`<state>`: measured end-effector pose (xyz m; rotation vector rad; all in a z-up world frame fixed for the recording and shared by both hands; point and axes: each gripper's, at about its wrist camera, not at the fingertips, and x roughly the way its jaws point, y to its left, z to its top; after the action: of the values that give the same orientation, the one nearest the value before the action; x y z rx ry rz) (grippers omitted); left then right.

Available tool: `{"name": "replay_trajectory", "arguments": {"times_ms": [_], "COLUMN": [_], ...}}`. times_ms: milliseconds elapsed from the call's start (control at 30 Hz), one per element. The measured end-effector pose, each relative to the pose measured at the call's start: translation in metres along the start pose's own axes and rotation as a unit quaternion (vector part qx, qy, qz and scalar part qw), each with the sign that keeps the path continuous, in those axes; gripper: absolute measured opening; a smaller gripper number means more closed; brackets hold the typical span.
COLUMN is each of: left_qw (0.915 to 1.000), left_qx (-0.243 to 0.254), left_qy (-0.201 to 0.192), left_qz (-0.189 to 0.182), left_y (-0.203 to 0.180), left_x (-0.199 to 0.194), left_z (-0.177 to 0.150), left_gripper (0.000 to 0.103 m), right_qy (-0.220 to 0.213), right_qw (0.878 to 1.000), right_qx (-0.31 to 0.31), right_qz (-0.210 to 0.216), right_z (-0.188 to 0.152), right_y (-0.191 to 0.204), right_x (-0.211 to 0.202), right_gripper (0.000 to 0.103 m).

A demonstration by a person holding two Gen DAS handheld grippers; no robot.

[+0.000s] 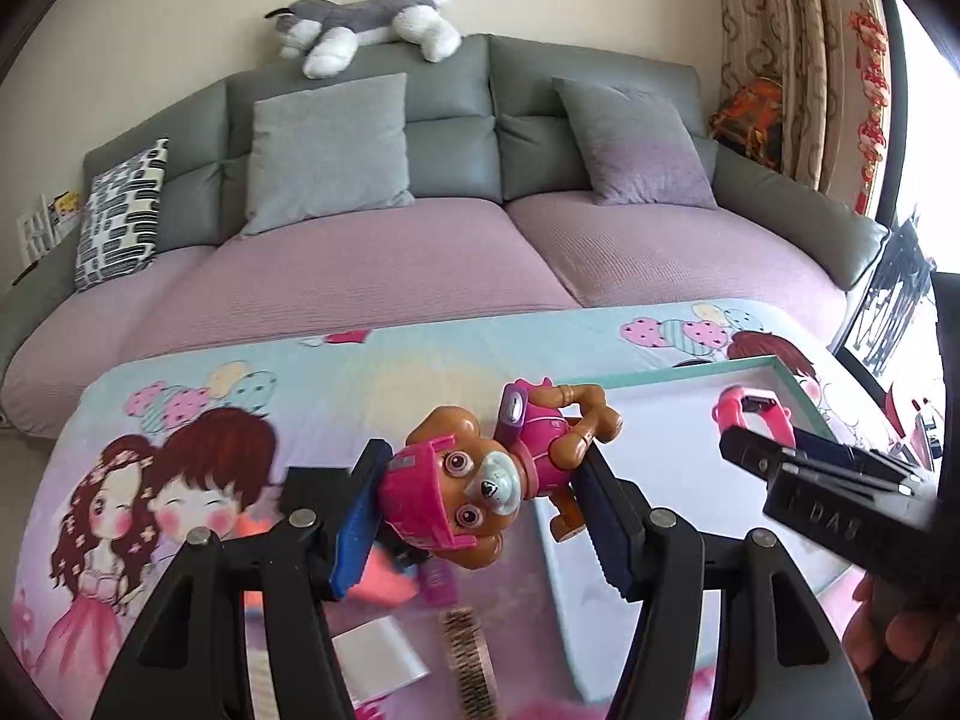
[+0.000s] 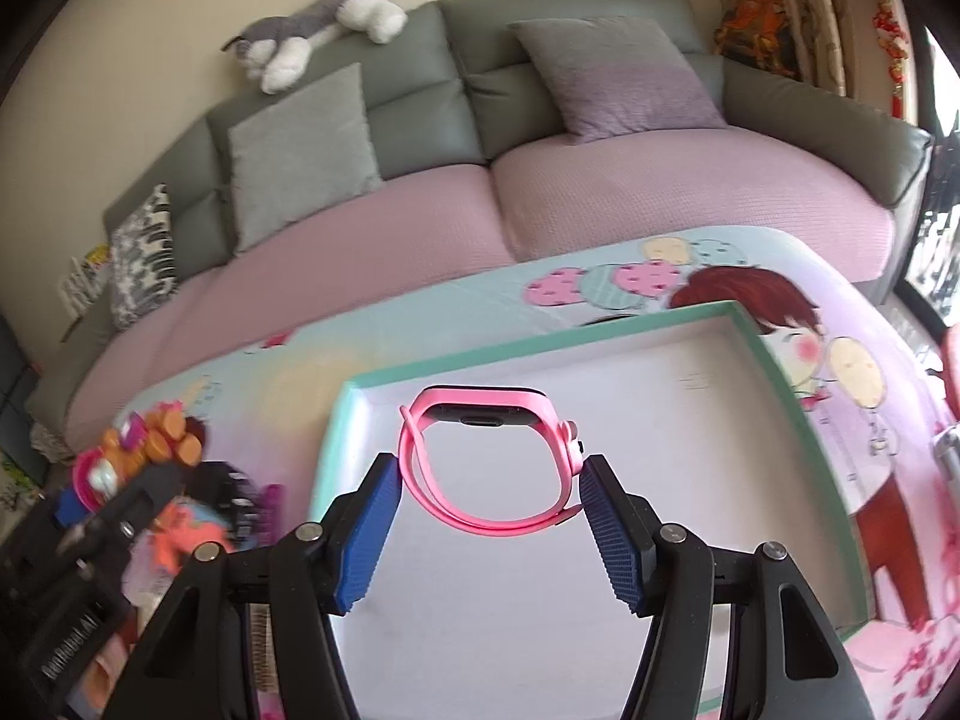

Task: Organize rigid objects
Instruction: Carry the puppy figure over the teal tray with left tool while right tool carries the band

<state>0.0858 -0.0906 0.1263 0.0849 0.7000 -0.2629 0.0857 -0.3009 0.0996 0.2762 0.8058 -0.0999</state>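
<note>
A grey sofa with mauve seat covers point(image 1: 384, 276) is seen behind a table spread with a cartoon-printed pastel cloth point(image 1: 198, 414); bare cloth is left at the far edge. On it a shallow white tray with a mint-green rim point(image 2: 804, 420) is set, its floor mostly bare. Small toys are crowded on the cloth left of the tray. The left gripper point(image 1: 480, 510) is closed partway on a brown plastic toy pup in a pink suit point(image 1: 486, 480), held above the cloth. The right gripper point(image 2: 489, 531) is clamped partway on a pink silicone wristband watch point(image 2: 486, 462), held over the tray
</note>
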Motion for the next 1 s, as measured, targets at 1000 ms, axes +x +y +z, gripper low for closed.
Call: {"name": "replay_trajectory", "arguments": {"times_ms": [1000], "left_qw": [0.9939], "left_qx": [-0.051], "left_qy": [0.095], "left_qz": [-0.024], "left_y": [-0.084], "left_x": [0.114], "left_z": [0.002], "left_gripper": [0.063], "right_qy": [0.059], "right_qw": [0.992], "right_qx": [0.094], "right_qz": [-0.067], "right_z": [-0.01], "right_y": [-0.104], "right_x": [0.046], "right_gripper": [0.065]}}
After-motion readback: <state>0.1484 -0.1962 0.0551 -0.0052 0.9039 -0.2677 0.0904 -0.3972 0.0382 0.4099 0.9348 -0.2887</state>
